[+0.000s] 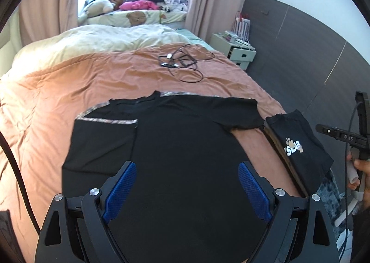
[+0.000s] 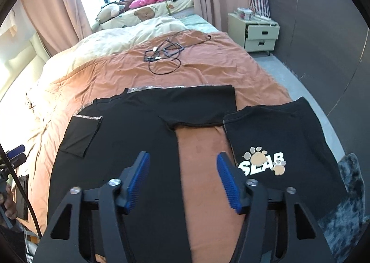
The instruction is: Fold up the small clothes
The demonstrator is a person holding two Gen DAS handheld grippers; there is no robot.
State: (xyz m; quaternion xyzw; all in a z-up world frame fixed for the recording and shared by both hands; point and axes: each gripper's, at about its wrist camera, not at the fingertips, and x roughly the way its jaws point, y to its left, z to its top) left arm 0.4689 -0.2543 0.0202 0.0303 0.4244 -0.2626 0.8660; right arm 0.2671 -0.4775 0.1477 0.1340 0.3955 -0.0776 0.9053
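Left wrist view: my left gripper point(image 1: 187, 184) hangs released, blue pads spread wide and holding nothing, over the body of a black T-shirt point(image 1: 185, 147) spread flat on the orange duvet point(image 1: 69, 82) near the foot edge of the bed. One sleeve point(image 1: 101, 145), trimmed with a patterned band, is folded in across the chest; the opposite sleeve point(image 1: 240, 112) lies out flat toward the bed's right edge. A folded black shirt with a paw-print logo point(image 1: 298, 147) sits at the right edge of the bed, just beside that open sleeve. A tangle of black cable point(image 1: 182, 64) rests farther up the duvet, well apart from the clothes.

Right wrist view: my right gripper point(image 2: 182, 177) is likewise released and empty, its jaws straddling the shirt's side hem and a strip of bare duvet. The unfolded sleeve point(image 2: 203, 110) stretches ahead of it, and the logo shirt point(image 2: 277, 142) lies just to the right. A nightstand point(image 2: 259, 31) stands beyond the bed's far right corner.

I judge the fold to be partway through, with one side turned in. The next move, as I read it, calls for pinching the open sleeve and the hem on that side and carrying both across the middle, keeping clear of the finished shirt.
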